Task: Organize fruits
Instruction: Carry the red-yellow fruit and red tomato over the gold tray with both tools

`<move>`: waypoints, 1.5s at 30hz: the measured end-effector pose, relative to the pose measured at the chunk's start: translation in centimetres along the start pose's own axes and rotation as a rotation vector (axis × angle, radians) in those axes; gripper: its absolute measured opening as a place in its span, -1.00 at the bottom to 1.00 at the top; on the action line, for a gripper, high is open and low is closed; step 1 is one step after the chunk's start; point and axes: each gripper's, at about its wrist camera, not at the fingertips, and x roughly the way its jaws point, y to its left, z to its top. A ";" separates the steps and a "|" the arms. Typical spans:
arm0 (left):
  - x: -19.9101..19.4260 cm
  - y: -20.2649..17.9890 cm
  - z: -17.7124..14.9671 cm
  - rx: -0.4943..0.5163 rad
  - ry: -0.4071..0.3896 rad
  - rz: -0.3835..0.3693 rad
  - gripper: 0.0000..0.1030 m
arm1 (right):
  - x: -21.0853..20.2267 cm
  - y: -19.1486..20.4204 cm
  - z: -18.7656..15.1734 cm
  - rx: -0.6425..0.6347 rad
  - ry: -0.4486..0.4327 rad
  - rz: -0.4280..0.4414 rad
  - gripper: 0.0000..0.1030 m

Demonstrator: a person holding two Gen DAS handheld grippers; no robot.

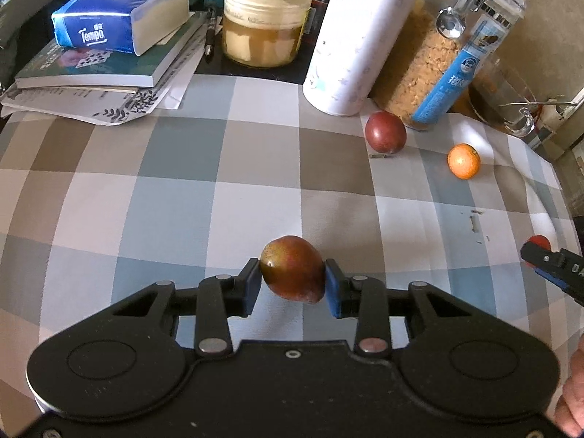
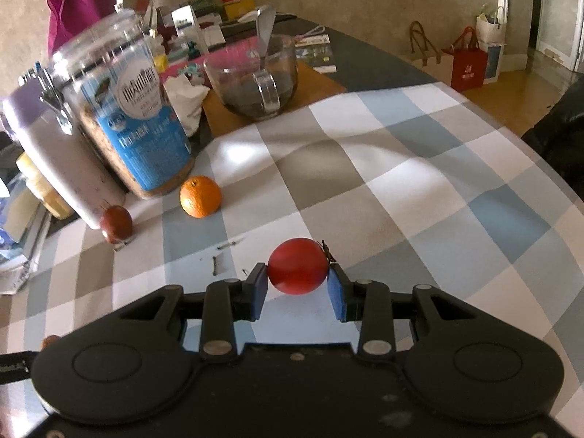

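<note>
Both grippers are loaded: the left gripper (image 1: 292, 281) has its fingers (image 1: 249, 286) pinching a small reddish-green mango (image 1: 292, 273), and the right gripper (image 2: 297, 284) has its fingers pinching a round red tomato (image 2: 297, 265), whose dry stem pokes out by the right-side pad. Each fruit sits just above the checked cloth of the counter (image 1: 182, 189); whether either is lifted clear or touching the cloth is hard to judge from these angles. Two more fruits wait further back: a dark red plum-like fruit (image 1: 385, 132) close beside the white-and-lilac bottle (image 1: 350, 36) and the cereal jar (image 1: 438, 54), and an orange (image 1: 463, 161) a little apart from it. No bowl or tray for fruit is evident, so gathering them into one group on the cloth seems the likely aim. To do the step well, keep both grips gentle, since the tomato bruises easily and the mango is held across its narrow middle and could pivot. Carry them low, set each down before the fingers part, and steer clear of the jar and bottle.
</note>
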 end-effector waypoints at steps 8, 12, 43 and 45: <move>0.2 -0.5 -0.2 0.015 -0.001 0.037 -0.13 | -0.6 -0.5 0.7 0.022 0.025 0.030 -0.27; -0.1 -0.9 -0.3 0.038 -0.011 0.057 -0.13 | -0.8 -0.4 0.8 0.010 0.045 0.035 -0.27; -4.5 -0.1 -0.3 0.016 -0.145 0.099 -0.13 | -4.2 2.3 -1.3 -0.064 0.105 0.254 -0.27; -4.9 -0.3 -0.4 0.021 -0.156 0.098 -0.13 | -4.2 2.7 -1.6 -0.062 0.119 0.252 -0.27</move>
